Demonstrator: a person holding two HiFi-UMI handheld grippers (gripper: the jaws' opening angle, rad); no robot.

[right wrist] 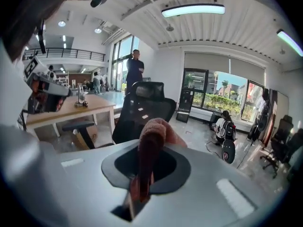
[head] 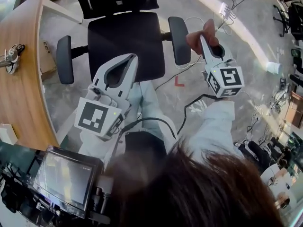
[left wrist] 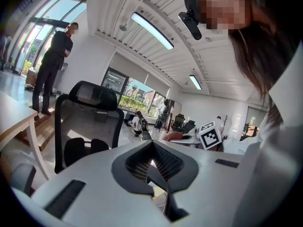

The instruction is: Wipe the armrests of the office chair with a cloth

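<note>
A black office chair (head: 125,44) stands in front of me with a left armrest (head: 65,59) and a right armrest (head: 179,39). My right gripper (head: 204,34) is shut on a reddish-brown cloth (head: 198,37), which bulges from its jaws just to the right of the right armrest; whether cloth and armrest touch I cannot tell. In the right gripper view the cloth (right wrist: 151,136) stands folded between the jaws, the chair (right wrist: 142,112) behind it. My left gripper (head: 130,58) hovers over the seat's front edge, jaws shut on nothing, and its tips (left wrist: 152,143) meet.
A curved wooden desk (head: 23,79) with keys (head: 12,56) runs along the left. Cables (head: 189,70) and a power strip (head: 226,11) lie on the floor right of the chair, with a paper cup (head: 273,67) farther right. A person (left wrist: 54,70) stands behind the chair.
</note>
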